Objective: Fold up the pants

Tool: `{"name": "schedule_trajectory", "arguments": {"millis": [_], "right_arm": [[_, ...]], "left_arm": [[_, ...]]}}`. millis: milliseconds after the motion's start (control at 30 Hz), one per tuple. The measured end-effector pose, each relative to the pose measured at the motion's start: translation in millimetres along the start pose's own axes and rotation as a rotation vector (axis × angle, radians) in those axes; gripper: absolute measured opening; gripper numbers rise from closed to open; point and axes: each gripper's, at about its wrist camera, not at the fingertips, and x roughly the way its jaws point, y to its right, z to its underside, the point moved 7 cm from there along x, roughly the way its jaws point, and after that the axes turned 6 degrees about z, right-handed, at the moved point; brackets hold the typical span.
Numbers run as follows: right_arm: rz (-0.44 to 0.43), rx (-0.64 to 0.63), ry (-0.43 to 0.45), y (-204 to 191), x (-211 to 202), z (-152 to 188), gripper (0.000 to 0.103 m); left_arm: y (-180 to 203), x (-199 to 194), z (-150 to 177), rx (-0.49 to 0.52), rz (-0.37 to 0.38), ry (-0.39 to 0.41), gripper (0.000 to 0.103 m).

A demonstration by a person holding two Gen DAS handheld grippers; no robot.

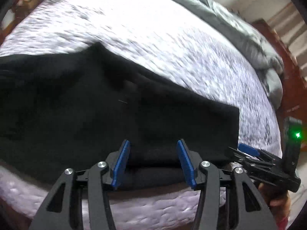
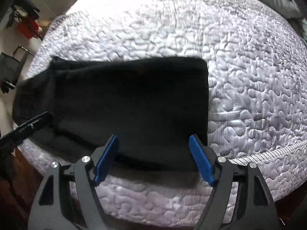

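Black pants (image 1: pixel 115 111) lie folded in layers on a white quilted mattress (image 1: pixel 153 38). In the right wrist view the pants (image 2: pixel 130 105) form a rectangle near the mattress's front edge, with a looser bunched end at the left. My left gripper (image 1: pixel 153 145) is open, its blue pads just over the near edge of the pants, holding nothing. My right gripper (image 2: pixel 153 140) is open and empty, over the near right end of the pants. The right gripper also shows in the left wrist view (image 1: pixel 249 151), and the left gripper in the right wrist view (image 2: pixel 28 126), at the pants' left end.
A grey blanket (image 1: pixel 249 34) is bunched along the far side of the mattress. The mattress (image 2: pixel 249 76) stretches wide to the right. Dark wooden floor (image 2: pixel 19 182) lies below the front edge. A red object (image 2: pixel 28 27) and dark furniture stand at far left.
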Motion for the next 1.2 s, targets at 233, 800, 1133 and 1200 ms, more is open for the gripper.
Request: {"name": "schedule_trajectory", "arguments": {"millis": [233, 800, 1133, 1200], "right_arm": [[-0.019, -0.019, 0.019, -8, -11, -1, 0.078], [0.060, -0.046, -0.044, -17, 17, 3, 0.078], [0.103, -0.062, -0.068, -15, 31, 2, 0.078], [0.113, -0.075, -0.054, -17, 29, -3, 0.078]], "left_arm": [[-127, -91, 8, -0.239, -0.158, 0.156, 0.058], [-284, -114, 22, -0.532, -0.243, 0.184, 0.067], [-301, -112, -2, -0.593, -0.197, 0.208, 0.076], [-303, -107, -4, -0.605, -0.192, 0.210, 0.081]]}}
